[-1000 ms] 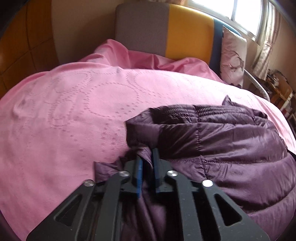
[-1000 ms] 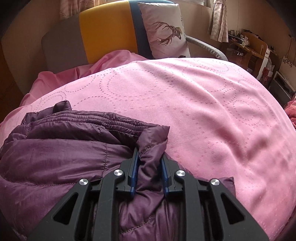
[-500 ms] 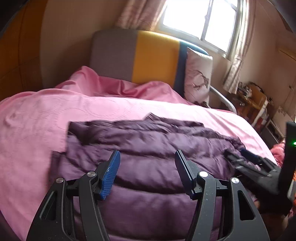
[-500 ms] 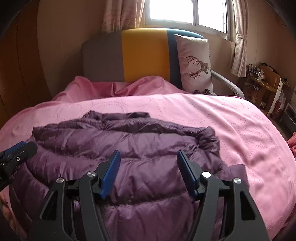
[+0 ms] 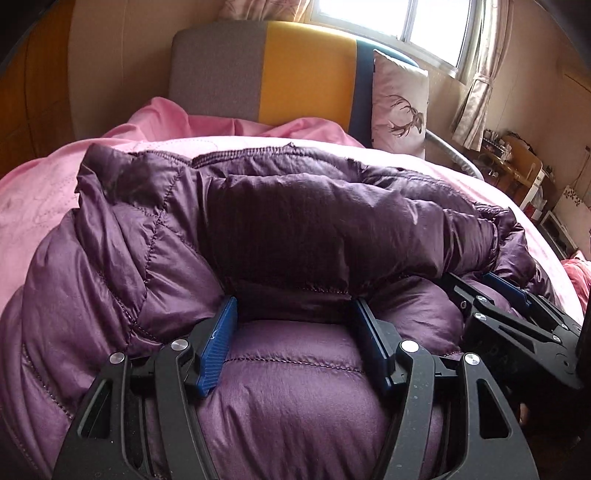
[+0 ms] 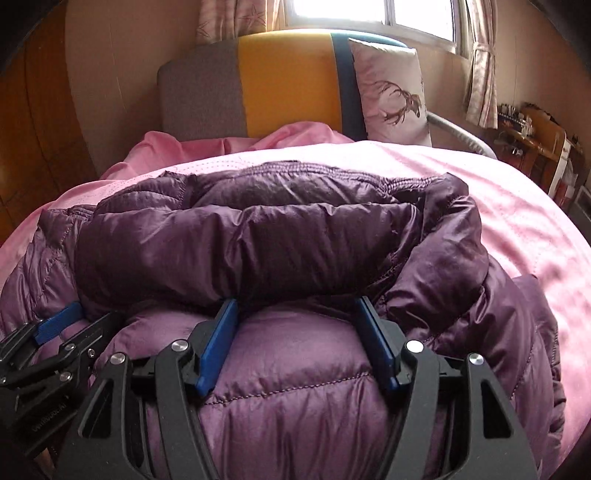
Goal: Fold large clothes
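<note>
On the pink bed [image 5: 44, 192], the purple down jacket [image 5: 295, 229] is lying doubled over. Both the left hand-held gripper [image 5: 295, 332] and right hand-held gripper [image 6: 297, 330], clamped on its edge a second ago, are now standing apart at 6 o'clock; that fold looks finished.

Daylight from blown-out window [image 5: 402, 18]; room dim, sharp; fisheye bends, darkens edges.
</note>
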A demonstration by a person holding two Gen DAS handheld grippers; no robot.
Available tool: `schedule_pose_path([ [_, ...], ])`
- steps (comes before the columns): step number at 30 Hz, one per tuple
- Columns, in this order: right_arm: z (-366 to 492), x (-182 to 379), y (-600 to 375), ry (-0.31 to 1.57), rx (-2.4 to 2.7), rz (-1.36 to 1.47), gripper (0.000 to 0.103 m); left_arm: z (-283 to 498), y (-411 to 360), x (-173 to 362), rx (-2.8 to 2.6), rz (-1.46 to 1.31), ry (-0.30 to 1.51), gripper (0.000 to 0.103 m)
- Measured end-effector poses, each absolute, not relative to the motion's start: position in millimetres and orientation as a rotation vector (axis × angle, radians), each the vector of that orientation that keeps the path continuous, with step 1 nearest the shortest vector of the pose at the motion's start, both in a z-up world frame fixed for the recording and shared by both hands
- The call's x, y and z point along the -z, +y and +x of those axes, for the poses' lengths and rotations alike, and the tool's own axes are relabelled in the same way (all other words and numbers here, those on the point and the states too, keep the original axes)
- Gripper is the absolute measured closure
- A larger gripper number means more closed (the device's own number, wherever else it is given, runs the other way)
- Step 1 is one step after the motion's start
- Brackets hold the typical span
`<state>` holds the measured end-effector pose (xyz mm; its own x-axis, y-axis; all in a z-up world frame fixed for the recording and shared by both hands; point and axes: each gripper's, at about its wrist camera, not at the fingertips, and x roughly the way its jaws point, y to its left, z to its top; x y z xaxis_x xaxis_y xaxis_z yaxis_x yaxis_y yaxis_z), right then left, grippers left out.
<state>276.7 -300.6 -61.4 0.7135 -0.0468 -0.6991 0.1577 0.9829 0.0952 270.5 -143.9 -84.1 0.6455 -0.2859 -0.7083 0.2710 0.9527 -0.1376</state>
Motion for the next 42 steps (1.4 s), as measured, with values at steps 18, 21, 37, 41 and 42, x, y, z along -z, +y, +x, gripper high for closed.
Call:
schedule_pose_path([
  [18, 205, 25, -343, 0.749, 0.081, 0.205, 0.024, 284, -176, 37, 0.400, -0.068, 0.840, 0.041],
  [21, 197, 35, -346, 0.753, 0.072, 0.206, 0.024, 300, -183, 58, 0.385, -0.048, 0.912, 0.041],
  [37, 160, 21, -365, 0.736, 0.089, 0.300, 0.004, 255, -162, 45, 0.349, 0.031, 0.789, 0.028],
  [41, 134, 22, -394, 0.741, 0.130, 0.401, 0.002, 238, -145, 36, 0.343, 0.004, 0.766, 0.028],
  [42, 131, 23, -400, 0.749, 0.131, 0.429, 0.002, 235, -143, 36, 0.346, 0.002, 0.764, 0.028],
])
